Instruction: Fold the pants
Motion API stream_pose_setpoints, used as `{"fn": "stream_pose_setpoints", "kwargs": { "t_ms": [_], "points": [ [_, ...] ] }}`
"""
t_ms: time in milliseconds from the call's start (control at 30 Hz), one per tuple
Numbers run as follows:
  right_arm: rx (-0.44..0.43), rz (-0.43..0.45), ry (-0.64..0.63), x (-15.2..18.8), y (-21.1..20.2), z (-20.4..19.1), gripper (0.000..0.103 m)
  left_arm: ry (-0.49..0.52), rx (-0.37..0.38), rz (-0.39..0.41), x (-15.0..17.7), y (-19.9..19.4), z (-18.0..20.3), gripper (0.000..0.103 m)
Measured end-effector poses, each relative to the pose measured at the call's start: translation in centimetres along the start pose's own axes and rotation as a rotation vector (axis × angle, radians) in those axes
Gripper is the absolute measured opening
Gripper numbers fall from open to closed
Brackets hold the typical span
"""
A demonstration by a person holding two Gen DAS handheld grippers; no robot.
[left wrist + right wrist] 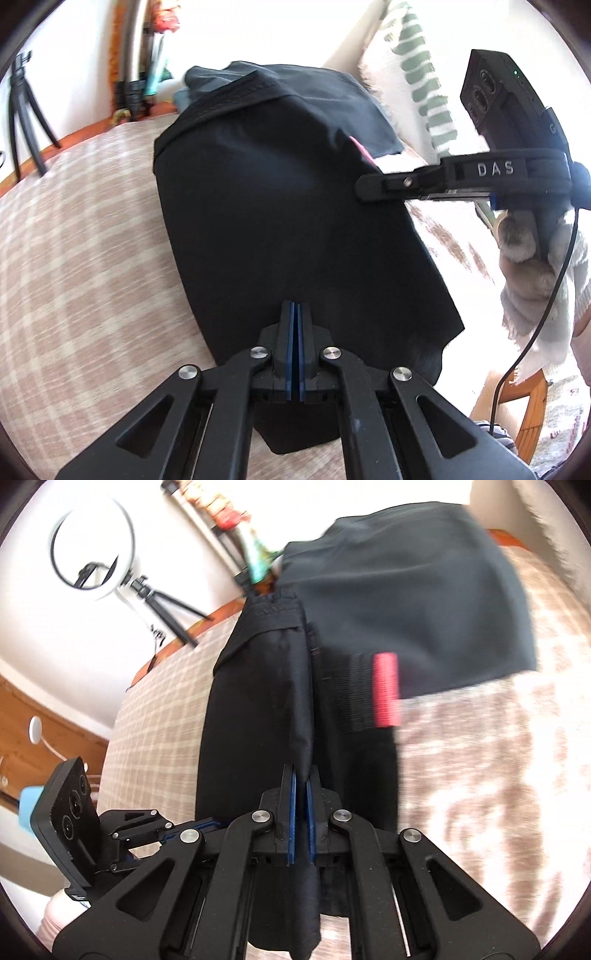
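Observation:
The black pants (280, 206) lie folded on the checked bed cover (85, 240), waistband at the far end. My left gripper (296, 306) is shut, its jaws pressed together over the near edge of the pants; whether cloth sits between them is hidden. My right gripper (300, 775) is shut on a fold of the black pants (273, 686) and lifts it; it also shows in the left wrist view (364, 184) at the pants' right edge. A red band (386, 690) marks the waistband. The left gripper (155, 830) shows at lower left in the right wrist view.
A second dark garment (424, 602) lies behind the pants. A green-striped pillow (417, 66) stands at the back right. A ring light on a tripod (92, 550) and a small tripod (22, 110) stand beyond the bed's wooden edge.

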State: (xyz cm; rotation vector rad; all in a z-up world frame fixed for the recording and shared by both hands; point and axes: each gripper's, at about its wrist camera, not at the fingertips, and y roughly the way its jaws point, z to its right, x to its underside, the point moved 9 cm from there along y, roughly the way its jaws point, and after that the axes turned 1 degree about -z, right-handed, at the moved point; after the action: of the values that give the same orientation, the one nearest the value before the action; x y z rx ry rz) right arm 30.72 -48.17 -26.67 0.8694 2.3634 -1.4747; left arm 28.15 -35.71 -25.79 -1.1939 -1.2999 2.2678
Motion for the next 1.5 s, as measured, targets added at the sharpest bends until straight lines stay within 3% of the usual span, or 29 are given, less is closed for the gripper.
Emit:
{"fn": "stream_pose_setpoints", "kwargs": {
  "t_ms": [167, 300, 400, 433, 467, 533, 633, 667, 700, 733, 867, 967, 1033, 1167, 1300, 1367, 1400, 1500],
  "points": [
    [0.100, 0.028, 0.027, 0.4, -0.8, 3.6, 0.002, 0.035, -0.025, -0.015, -0.9, 1.6, 1.0, 0.000],
    [0.042, 0.029, 0.064, 0.6, -0.8, 4.9, 0.002, 0.003, -0.030, -0.029, -0.7, 2.3, 0.2, 0.000],
    [-0.053, 0.063, 0.046, -0.5, -1.7, 3.5, 0.006, -0.008, -0.016, -0.024, -0.5, 2.4, -0.1, 0.000],
    [-0.068, 0.069, 0.027, -1.2, -1.7, 2.6, 0.016, -0.006, -0.016, -0.023, -0.3, 2.3, 0.0, 0.000],
    [-0.069, 0.074, -0.003, -1.8, -1.6, 1.9, 0.039, -0.005, -0.018, -0.023, -0.3, 2.2, 0.0, 0.000],
    [-0.035, 0.085, -0.056, -3.1, -0.9, 0.6, 0.058, -0.006, -0.022, -0.021, -0.3, 2.2, 0.0, 0.000],
    [0.017, 0.081, -0.088, -5.0, 1.3, -0.4, 0.058, -0.005, -0.027, -0.016, -0.1, 1.8, 0.0, 0.000],
    [0.025, 0.079, -0.092, -5.3, 1.8, -0.6, 0.054, -0.007, -0.027, -0.015, 0.1, 1.5, -0.1, 0.000],
    [0.040, 0.078, -0.095, -5.3, 2.2, -0.6, 0.042, -0.013, -0.025, -0.013, 0.3, 1.2, -0.3, 0.000],
    [0.048, 0.058, -0.091, -5.3, 2.9, -0.6, 0.013, -0.023, -0.021, -0.008, 0.4, 0.9, -0.4, 0.000],
    [0.094, 0.083, -0.080, -5.2, 2.1, -0.5, 0.005, -0.063, 0.021, 0.023, 0.5, -0.8, -0.7, 0.000],
    [0.193, 0.097, -0.077, -5.0, 1.8, 1.3, 0.005, -0.034, 0.039, 0.024, 0.9, -1.3, 0.0, 0.000],
    [0.208, 0.072, -0.031, -4.6, 2.6, 2.9, 0.005, 0.001, 0.054, -0.001, 1.6, -0.7, 0.7, 0.000],
    [0.197, 0.062, -0.036, -4.5, 2.3, 2.8, 0.008, 0.055, 0.010, -0.029, 2.7, 0.9, 0.8, 0.000],
    [0.179, 0.061, -0.041, -3.5, 0.3, 2.6, 0.021, 0.029, 0.031, -0.034, 2.7, 1.1, 0.3, 0.000],
    [0.148, 0.062, -0.045, -2.3, -0.9, 2.0, 0.043, 0.035, 0.017, -0.036, 2.7, 1.1, 0.0, 0.000],
    [0.134, 0.059, -0.056, -1.8, -1.2, 1.6, 0.048, 0.046, 0.008, -0.032, 2.7, 1.1, 0.0, 0.000],
    [0.140, 0.051, -0.115, 0.3, -2.0, 0.6, 0.052, 0.066, -0.011, -0.016, 2.6, 1.3, 0.0, 0.000]
  ]
}}
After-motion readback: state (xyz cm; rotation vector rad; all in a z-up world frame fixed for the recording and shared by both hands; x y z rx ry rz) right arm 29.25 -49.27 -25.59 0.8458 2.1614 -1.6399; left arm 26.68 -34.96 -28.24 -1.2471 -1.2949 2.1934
